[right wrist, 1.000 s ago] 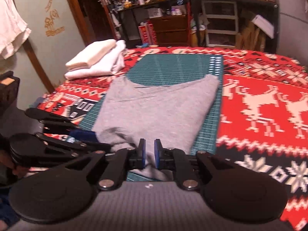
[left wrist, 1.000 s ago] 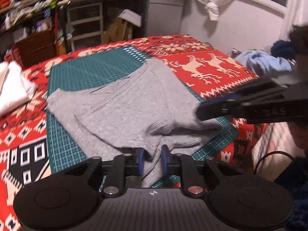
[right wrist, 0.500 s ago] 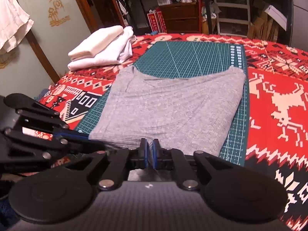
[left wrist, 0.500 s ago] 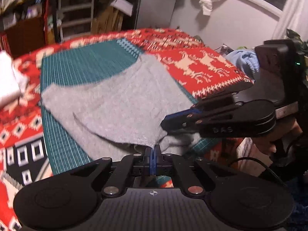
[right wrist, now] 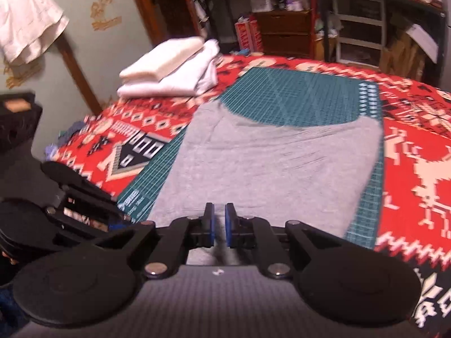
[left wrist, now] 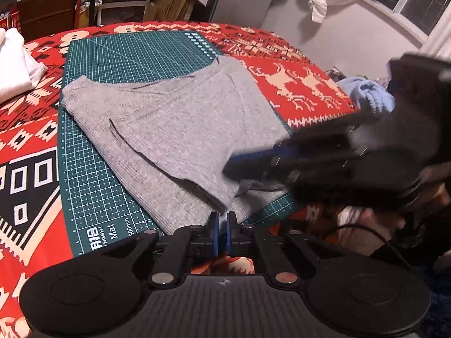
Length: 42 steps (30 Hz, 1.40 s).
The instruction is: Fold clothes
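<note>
A grey ribbed top [left wrist: 174,129] lies folded on a green cutting mat [left wrist: 135,53] on the bed. In the left wrist view my left gripper [left wrist: 221,232] sits just off the top's near corner. Its jaws are opening and stand a narrow slit apart with nothing between them. My right gripper [left wrist: 234,166] shows blurred at the right, with its blue tips over the top's near right edge. In the right wrist view the right gripper [right wrist: 218,225] hovers over the top [right wrist: 267,163]. Its jaws are opening too, with the cloth lying flat under them, not pinched. The left gripper [right wrist: 121,222] is at the lower left.
A red patterned blanket [left wrist: 296,76] covers the bed under the mat [right wrist: 310,95]. A stack of folded white clothes [right wrist: 174,70] lies at the bed's far left corner. A light blue garment [left wrist: 369,95] lies off the bed's right side. Cluttered shelves and drawers [right wrist: 358,28] line the far wall.
The left gripper shut on the top's near corner and lifted it half a second ago. Now both grippers' jaws are slightly apart and the top lies flat on the mat.
</note>
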Available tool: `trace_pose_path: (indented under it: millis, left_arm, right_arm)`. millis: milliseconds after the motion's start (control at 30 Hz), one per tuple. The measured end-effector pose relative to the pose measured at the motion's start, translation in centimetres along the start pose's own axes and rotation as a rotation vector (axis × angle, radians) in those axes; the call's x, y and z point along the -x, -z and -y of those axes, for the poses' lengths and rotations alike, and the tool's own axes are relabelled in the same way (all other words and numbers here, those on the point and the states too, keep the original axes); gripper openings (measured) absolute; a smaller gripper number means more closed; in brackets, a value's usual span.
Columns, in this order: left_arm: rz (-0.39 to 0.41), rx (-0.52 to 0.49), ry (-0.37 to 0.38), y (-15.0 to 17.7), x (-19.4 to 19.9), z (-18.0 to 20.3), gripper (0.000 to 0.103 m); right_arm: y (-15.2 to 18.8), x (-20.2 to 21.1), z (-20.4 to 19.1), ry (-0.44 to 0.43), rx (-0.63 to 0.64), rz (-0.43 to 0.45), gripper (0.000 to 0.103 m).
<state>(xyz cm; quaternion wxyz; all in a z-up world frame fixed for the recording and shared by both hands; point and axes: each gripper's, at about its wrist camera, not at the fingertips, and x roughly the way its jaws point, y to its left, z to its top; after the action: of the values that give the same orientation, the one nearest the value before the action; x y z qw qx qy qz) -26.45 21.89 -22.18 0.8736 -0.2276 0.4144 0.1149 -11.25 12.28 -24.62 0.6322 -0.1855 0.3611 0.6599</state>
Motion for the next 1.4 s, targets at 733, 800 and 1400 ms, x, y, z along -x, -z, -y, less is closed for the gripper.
trace_pose_path:
  millis: [733, 800, 1400]
  left_arm:
    - [0.163, 0.202, 0.014, -3.2, -0.2, -3.2, 0.013]
    - [0.169, 0.199, 0.028, -3.2, -0.6, -2.8, 0.013]
    - [0.13, 0.034, -0.123, -1.8, -1.6, -1.0, 0.012]
  right_arm:
    - [0.4, -0.2, -2.4, -0.032, 0.037, 0.005, 0.012]
    - [0.0, 0.6, -2.2, -0.013, 0.034, 0.029, 0.012]
    - [0.5, 2.3, 1.5, 0.069, -0.085, 0.059, 0.012]
